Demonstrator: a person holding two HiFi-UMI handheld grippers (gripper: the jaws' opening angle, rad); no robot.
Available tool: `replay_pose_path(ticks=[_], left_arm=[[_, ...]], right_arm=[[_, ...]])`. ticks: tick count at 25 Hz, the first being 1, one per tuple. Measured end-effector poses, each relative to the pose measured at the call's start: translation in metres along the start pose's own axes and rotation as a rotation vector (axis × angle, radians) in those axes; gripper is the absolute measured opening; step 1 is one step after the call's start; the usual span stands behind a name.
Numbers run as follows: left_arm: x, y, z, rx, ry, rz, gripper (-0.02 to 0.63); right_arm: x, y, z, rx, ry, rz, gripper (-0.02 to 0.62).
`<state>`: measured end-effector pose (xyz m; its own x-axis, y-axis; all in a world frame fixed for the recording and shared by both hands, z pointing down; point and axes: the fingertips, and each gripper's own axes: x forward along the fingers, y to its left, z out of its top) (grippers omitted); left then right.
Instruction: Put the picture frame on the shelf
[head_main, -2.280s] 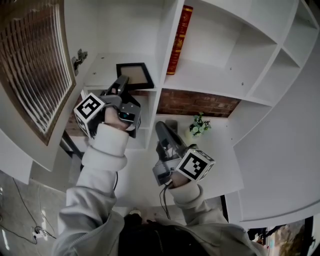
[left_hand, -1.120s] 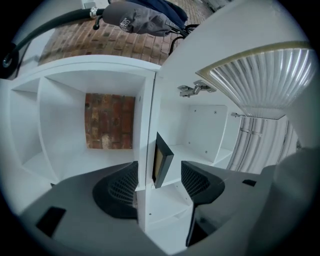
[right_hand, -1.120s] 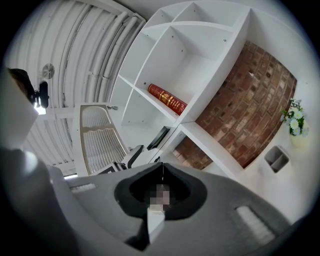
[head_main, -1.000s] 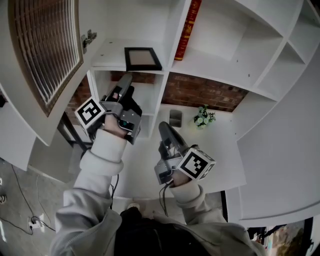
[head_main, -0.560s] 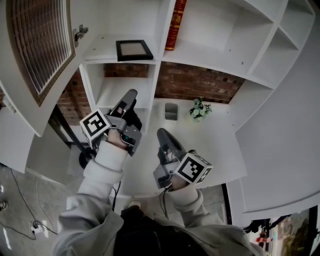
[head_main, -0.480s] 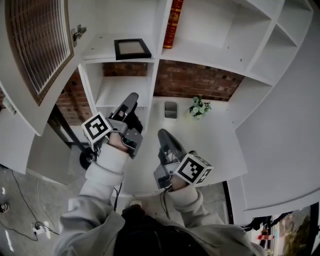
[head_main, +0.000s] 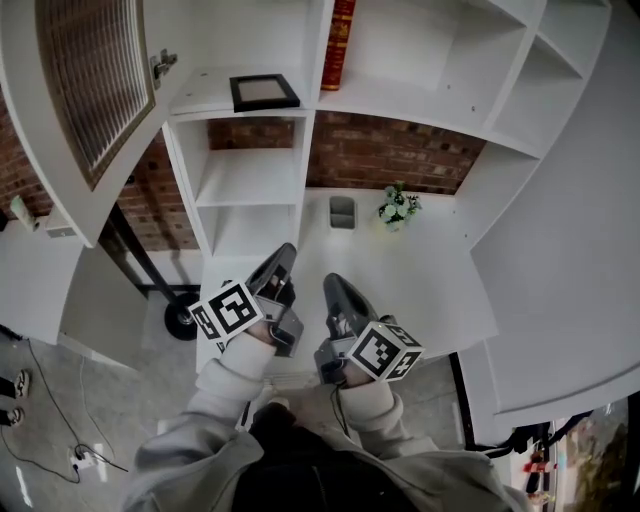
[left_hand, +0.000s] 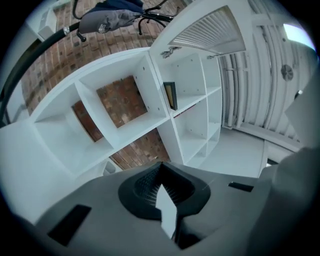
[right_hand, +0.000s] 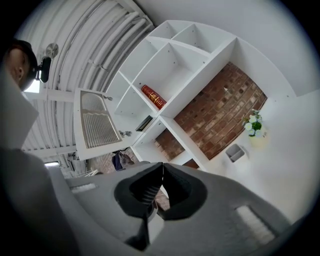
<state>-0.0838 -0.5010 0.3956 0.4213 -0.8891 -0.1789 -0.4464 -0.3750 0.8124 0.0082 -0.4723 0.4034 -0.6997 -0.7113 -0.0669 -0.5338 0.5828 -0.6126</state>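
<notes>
picture frame (head_main: 264, 92) on shelf (head_main: 200, 95), left of book (head_main: 339, 32)

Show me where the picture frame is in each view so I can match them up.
Head view: picture frame upper left, lying flat on the shelf.
Left gripper view: picture frame just above centre, on that shelf.
Right gripper view: picture frame a small dark sliver left of centre.
Shared landmark: the louvred door beside its compartment.

left sleeve (head_main: 222, 380): light grey sweatshirt, bunched cuff
right sleeve (head_main: 368, 402): same grey fabric
left tool (head_main: 284, 252): dark grey tapered shell, white cube (head_main: 228, 310) with black square markers
right tool (head_main: 334, 283): same shell, matching marker cube (head_main: 386, 350)
pads (left_hand: 146, 188): black, finely ribbed
</notes>
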Motion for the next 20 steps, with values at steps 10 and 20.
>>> replay_pose_path(ticks=[10, 20], left_arm=[[-0.057, -0.029, -0.09, 0.577, 0.141, 0.025, 0.005], [-0.122, -0.003, -0.164, 0.676, 0.245, 0.131, 0.005]], right_arm=[[-0.066, -0.005, -0.044, -0.155, 0.078, -0.094, 0.0], [-0.108, -0.009, -0.091, -0.212, 0.127, -0.116, 0.0]])
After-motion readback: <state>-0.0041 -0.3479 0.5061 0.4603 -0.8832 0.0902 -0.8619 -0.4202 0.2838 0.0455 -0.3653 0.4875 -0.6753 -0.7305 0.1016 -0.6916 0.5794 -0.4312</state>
